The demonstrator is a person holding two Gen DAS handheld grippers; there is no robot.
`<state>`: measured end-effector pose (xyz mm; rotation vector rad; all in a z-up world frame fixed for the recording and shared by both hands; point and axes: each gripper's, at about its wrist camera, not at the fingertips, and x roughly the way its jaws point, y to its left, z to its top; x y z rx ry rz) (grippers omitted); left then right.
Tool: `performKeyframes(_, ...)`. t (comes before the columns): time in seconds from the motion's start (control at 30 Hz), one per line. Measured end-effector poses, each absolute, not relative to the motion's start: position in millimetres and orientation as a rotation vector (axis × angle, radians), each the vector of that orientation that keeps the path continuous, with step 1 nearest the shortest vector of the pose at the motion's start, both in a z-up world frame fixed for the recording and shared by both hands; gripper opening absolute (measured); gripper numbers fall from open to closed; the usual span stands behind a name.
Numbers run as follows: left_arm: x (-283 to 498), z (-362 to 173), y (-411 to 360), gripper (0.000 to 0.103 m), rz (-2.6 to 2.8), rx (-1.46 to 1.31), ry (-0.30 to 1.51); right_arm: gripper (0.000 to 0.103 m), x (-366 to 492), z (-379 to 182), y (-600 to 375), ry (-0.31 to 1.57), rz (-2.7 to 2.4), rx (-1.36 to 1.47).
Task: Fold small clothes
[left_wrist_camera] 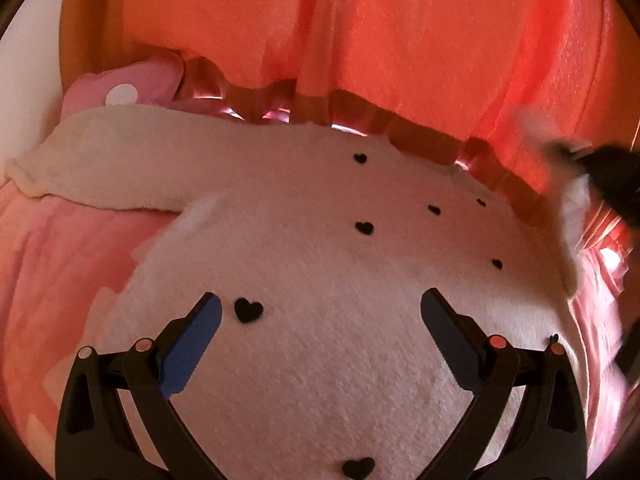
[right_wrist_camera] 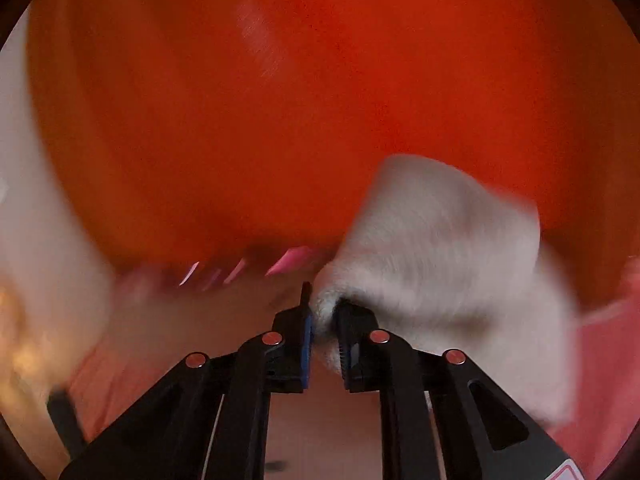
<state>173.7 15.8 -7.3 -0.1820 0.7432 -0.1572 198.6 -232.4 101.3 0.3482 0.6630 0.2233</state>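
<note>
A fluffy white sweater [left_wrist_camera: 320, 264] with small black hearts lies spread on a pink bed cover [left_wrist_camera: 60, 264]. One sleeve [left_wrist_camera: 120, 156] stretches to the left. My left gripper [left_wrist_camera: 320, 312] is open and empty, hovering just above the sweater's body. My right gripper [right_wrist_camera: 324, 320] is shut on a white fleece fold of the sweater [right_wrist_camera: 440, 248] and holds it lifted; that view is blurred by motion. The right gripper also shows blurred at the right edge of the left wrist view [left_wrist_camera: 600, 176], lifting the sweater's right side.
An orange-red curtain [left_wrist_camera: 400, 40] hangs behind the bed. A pink pillow [left_wrist_camera: 132, 84] with a white dot sits at the back left. A white wall [left_wrist_camera: 28, 60] shows at the far left.
</note>
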Motion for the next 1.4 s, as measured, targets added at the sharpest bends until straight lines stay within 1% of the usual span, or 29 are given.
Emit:
performKeyframes(0.03,175.6,-8.7,18.6,0.097,-0.156,-0.187,0.748,0.017,207.8,75.3,-209.7,0.745,0.239,0.353)
performKeyframes(0.1,181.0,-12.7,28.1,0.097,-0.155,-0.217,0.764,0.017,208.9,49.1,-193.8,0.817,0.232,0.356)
performKeyframes(0.13,184.0,-13.9,33.5,0.097,-0.149,-0.239,0.771,0.017,200.4,40.3,-192.5,0.829,0.225,0.365)
performKeyframes(0.2,188.2,-14.9,42.6,0.097,-0.148,-0.287,0.780,0.020,183.1,42.5,-206.6,0.819,0.197,0.395)
performKeyframes(0.23,190.9,-15.3,46.6,0.097,-0.155,-0.320,0.786,0.028,167.7,47.3,-222.7,0.801,0.159,0.416)
performKeyframes(0.27,192.4,-15.5,49.3,0.097,-0.166,-0.347,0.790,0.038,163.7,51.6,-235.8,0.787,0.125,0.432)
performKeyframes(0.33,197.6,-16.3,53.8,0.097,-0.200,-0.424,0.794,0.049,130.3,55.1,-266.6,0.762,0.019,0.478)
performKeyframes(0.47,206.8,-17.7,49.0,0.098,-0.245,-0.460,0.786,0.052,89.6,49.2,-322.9,0.748,-0.143,0.619)
performKeyframes(0.57,226.0,-25.9,43.7,0.098,-0.207,-0.455,0.823,0.052,92.6,38.1,-350.5,0.747,-0.173,0.709)
performKeyframes(0.7,249.4,-39.4,53.9,0.097,-0.159,-0.595,0.876,0.052,105.9,24.0,-364.8,0.752,-0.143,0.792)
performKeyframes(0.73,254.8,-37.2,51.9,0.094,-0.150,-0.594,0.869,0.052,111.1,22.1,-367.6,0.754,-0.140,0.795)
performKeyframes(0.8,268.7,-31.2,41.4,0.069,-0.169,-0.550,0.870,0.052,119.8,17.1,-368.6,0.738,-0.137,0.807)
performKeyframes(0.83,275.7,-30.0,35.7,0.041,-0.199,-0.538,0.880,0.051,127.6,13.8,-375.2,0.718,-0.134,0.835)
performKeyframes(0.87,286.6,-30.1,26.8,0.017,-0.241,-0.537,0.909,0.048,132.7,11.8,-379.1,0.705,-0.126,0.855)
performKeyframes(0.9,292.7,-29.1,21.9,0.014,-0.256,-0.542,0.920,0.043,134.9,10.3,-381.4,0.690,-0.115,0.865)
performKeyframes(0.93,298.2,-25.1,18.1,0.012,-0.260,-0.537,0.913,0.019,134.3,10.4,-382.8,0.679,-0.111,0.863)
performKeyframes(0.97,301.1,-17.7,15.5,0.010,-0.258,-0.521,0.886,0.008,136.0,17.2,-383.2,0.660,-0.108,0.837)
performKeyframes(1.1,295.8,34.2,12.6,0.010,-0.276,-0.476,0.691,0.008,117.7,58.5,-380.1,0.476,-0.059,0.755)
performKeyframes(1.17,293.3,40.3,19.5,0.010,-0.281,-0.488,0.650,0.007,112.9,62.0,-383.6,0.442,-0.063,0.751)
performKeyframes(1.2,295.0,34.7,20.7,0.010,-0.260,-0.466,0.660,0.007,118.6,52.0,-386.1,0.491,-0.083,0.747)
performKeyframes(1.23,298.9,23.5,19.8,0.010,-0.239,-0.443,0.692,0.007,128.8,31.5,-389.3,0.590,-0.125,0.749)
performKeyframes(1.3,307.3,-18.4,17.4,0.010,-0.186,-0.396,0.813,0.006,139.4,-5.0,-392.8,0.733,-0.187,0.778)
performKeyframes(1.33,307.7,-34.8,17.2,0.010,-0.166,-0.382,0.853,0.004,137.8,-6.7,-393.2,0.707,-0.185,0.794)
performKeyframes(1.4,300.4,-38.5,29.7,0.010,-0.195,-0.465,0.823,0.005,136.6,15.7,-389.6,0.643,-0.163,0.772)
